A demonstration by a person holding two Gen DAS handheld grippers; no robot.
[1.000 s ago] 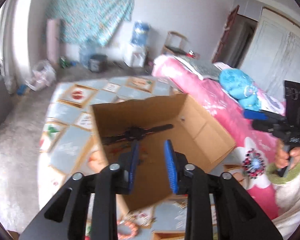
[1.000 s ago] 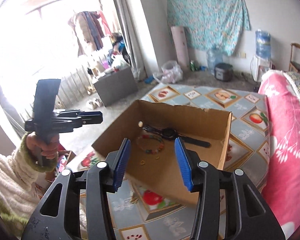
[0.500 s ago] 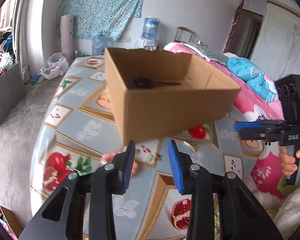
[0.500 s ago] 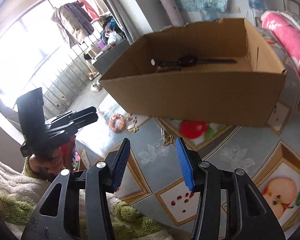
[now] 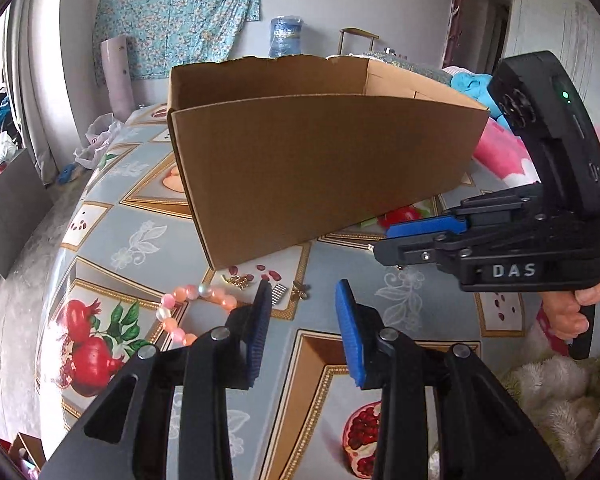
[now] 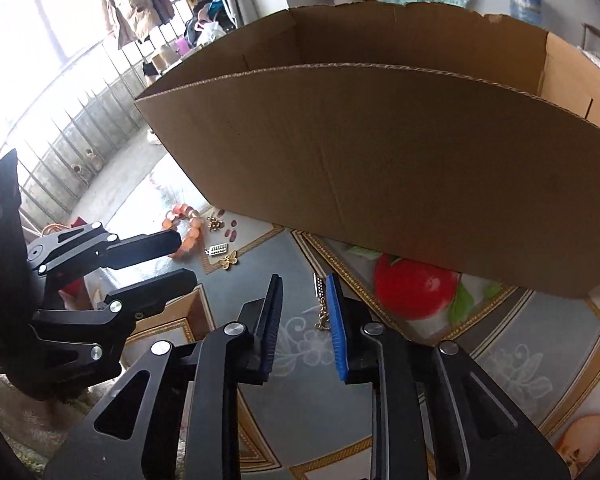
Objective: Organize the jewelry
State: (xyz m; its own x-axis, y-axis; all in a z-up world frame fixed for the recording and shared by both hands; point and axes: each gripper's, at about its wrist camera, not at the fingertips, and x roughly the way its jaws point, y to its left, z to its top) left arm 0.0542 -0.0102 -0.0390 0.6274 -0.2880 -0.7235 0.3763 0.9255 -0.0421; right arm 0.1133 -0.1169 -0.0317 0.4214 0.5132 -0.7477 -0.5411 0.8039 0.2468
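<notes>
A cardboard box [image 5: 320, 168] stands on the fruit-pattern tablecloth [image 5: 132, 240]; its inside is hidden now. In front of it lie a pink bead bracelet [image 5: 188, 304], small gold pieces [image 5: 238, 280], a silver comb-like clip [image 5: 278, 294] and a gold butterfly charm [image 5: 300, 291]. My left gripper [image 5: 300, 296] is open, low over the cloth just before the charm. My right gripper [image 6: 302, 282] is open and empty, with a gold chain piece [image 6: 322, 308] between its fingers on the cloth. The box [image 6: 380, 168], bracelet [image 6: 184, 228] and butterfly charm [image 6: 229, 260] show in the right wrist view too.
A pink bed [image 5: 500, 152] lies to the right of the table. The right gripper's body [image 5: 500, 248] hangs close at the right of the left view; the left gripper [image 6: 112, 264] sits at the left of the right view. The table edge drops off left.
Both grippers have come down from above the box to just over the tablecloth in front of it. The box's contents have gone out of sight. Both stay open.
</notes>
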